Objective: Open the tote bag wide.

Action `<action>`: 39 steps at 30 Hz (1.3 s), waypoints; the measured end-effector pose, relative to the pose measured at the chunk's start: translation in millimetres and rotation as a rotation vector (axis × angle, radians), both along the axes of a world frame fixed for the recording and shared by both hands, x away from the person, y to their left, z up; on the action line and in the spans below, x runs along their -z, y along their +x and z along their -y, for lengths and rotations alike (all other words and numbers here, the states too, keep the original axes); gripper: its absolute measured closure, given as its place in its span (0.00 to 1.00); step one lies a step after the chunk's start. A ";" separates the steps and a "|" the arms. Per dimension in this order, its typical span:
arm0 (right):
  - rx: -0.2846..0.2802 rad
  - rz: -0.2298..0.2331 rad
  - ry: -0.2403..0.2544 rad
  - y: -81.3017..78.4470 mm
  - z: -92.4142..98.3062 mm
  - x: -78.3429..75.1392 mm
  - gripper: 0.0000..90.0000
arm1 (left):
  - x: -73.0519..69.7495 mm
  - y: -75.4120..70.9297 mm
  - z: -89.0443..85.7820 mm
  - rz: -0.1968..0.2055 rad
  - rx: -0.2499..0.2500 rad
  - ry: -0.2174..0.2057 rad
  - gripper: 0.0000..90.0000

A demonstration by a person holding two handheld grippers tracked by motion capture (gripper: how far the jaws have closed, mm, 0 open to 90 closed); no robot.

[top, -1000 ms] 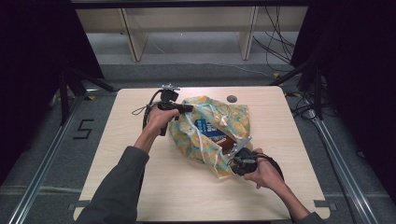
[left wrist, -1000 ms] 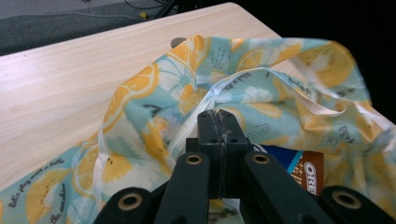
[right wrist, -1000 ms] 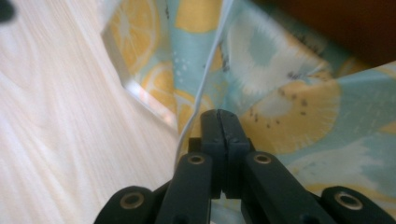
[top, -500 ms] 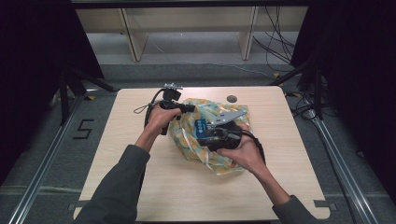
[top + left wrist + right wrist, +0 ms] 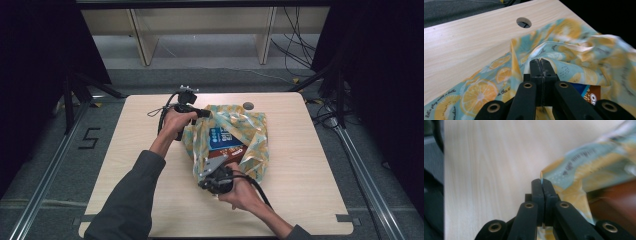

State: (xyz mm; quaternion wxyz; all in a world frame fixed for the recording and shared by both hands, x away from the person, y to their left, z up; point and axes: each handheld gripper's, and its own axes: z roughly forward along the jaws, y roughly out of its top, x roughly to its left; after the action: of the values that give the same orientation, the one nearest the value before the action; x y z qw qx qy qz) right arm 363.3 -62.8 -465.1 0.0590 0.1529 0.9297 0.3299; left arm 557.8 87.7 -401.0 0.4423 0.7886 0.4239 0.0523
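Note:
A lemon-print bag (image 5: 252, 131) lies on the table with a blue and brown box (image 5: 224, 140) showing inside its opening. My left gripper (image 5: 202, 114) is at the bag's far left edge, shut on a fold of the bag (image 5: 486, 87); the box (image 5: 586, 91) peeks out beside it. My right gripper (image 5: 204, 172) is at the bag's near left edge. Its jaws have just been closing and are shut on the bag's rim (image 5: 584, 167). The brown box (image 5: 614, 200) lies to the right of them.
The light wooden table (image 5: 140, 150) has a round cable hole (image 5: 248, 105) just beyond the bag. A wooden shelf unit (image 5: 200, 30) stands behind the table. Dark frames and cables flank both sides on the floor.
My right hand left the bag's near right corner, passed over the bag's middle and came down to its near left edge. The left hand has stayed put. More of the box shows.

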 end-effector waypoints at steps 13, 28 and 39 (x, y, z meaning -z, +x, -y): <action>0.084 0.041 0.172 9.0 32.7 -35.4 0.78 | 18.7 10.2 -3.7 -0.017 -0.028 0.020 0.99; 0.530 0.209 0.006 90.9 117.1 -43.6 0.96 | 17.5 8.6 -0.2 0.008 -0.017 -0.013 0.99; 0.673 0.056 -0.030 114.8 195.4 5.0 1.00 | 19.2 6.8 0.3 0.020 -0.015 -0.057 0.99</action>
State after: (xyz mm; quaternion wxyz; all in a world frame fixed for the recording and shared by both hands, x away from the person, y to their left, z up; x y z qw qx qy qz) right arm 478.1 -258.2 -470.1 0.1922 0.4411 0.8299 0.2823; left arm 564.7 87.4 -420.2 0.4682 0.7719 0.4269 0.0514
